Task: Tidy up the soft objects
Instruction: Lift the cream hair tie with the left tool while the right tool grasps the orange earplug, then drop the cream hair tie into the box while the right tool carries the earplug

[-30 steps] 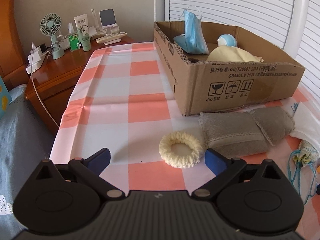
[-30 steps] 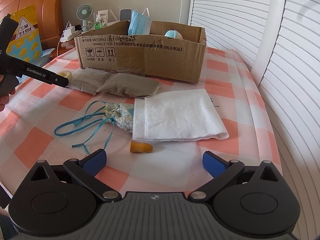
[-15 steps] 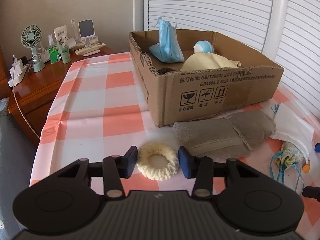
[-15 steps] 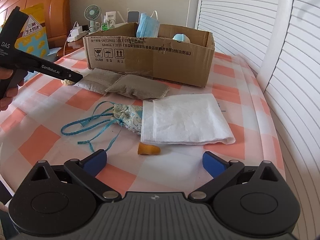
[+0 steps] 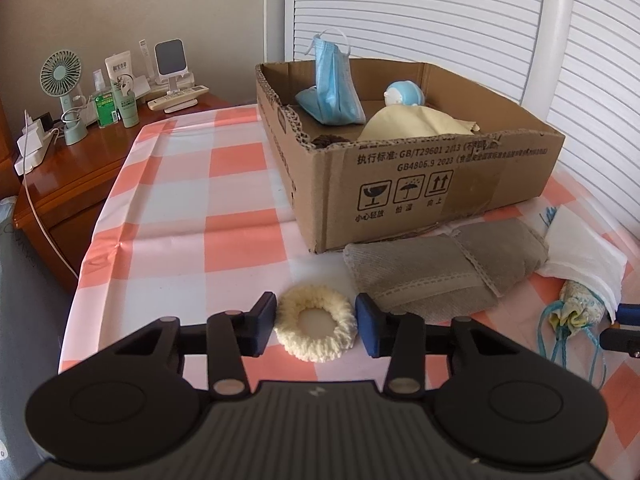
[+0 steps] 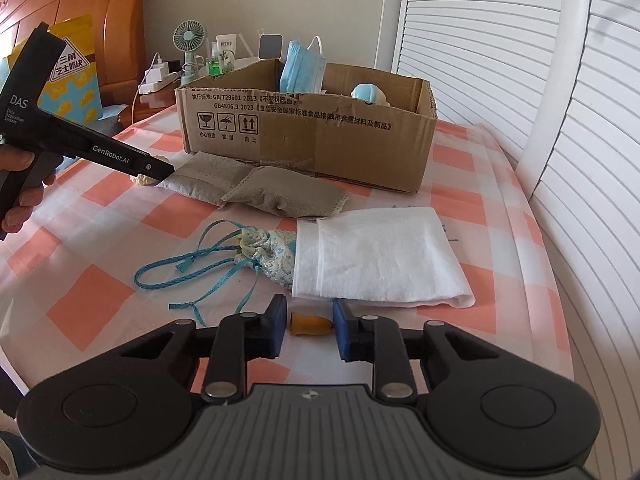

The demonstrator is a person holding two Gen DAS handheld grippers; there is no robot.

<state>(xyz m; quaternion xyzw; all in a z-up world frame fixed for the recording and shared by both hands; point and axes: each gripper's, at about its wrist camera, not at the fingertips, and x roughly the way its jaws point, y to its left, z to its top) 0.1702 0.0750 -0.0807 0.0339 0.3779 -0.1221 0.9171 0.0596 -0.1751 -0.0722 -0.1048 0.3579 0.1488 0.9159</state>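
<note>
A cream fluffy scrunchie (image 5: 316, 328) lies on the checked cloth. My left gripper (image 5: 316, 322) has its blue pads touching both sides of it. A small orange soft piece (image 6: 310, 324) lies between the pads of my right gripper (image 6: 310, 330), which touch its ends. The cardboard box (image 5: 424, 188) behind holds a blue face mask (image 5: 332, 88), a cream cloth (image 5: 412, 128) and a light-blue toy (image 5: 404, 94). A grey folded cloth (image 5: 436, 272), a white cloth (image 6: 380, 256) and a floral drawstring pouch (image 6: 268, 252) lie in front of the box.
A wooden nightstand (image 5: 72, 168) at the left holds a green fan (image 5: 64, 80), bottles and a charger. White shutters (image 5: 440, 12) stand behind the box. The table edge runs along the left. The left gripper's body shows in the right wrist view (image 6: 80, 148).
Both grippers have closed from wide open onto their objects. The left one moved forward around the scrunchie; the right one moved forward to the orange piece.
</note>
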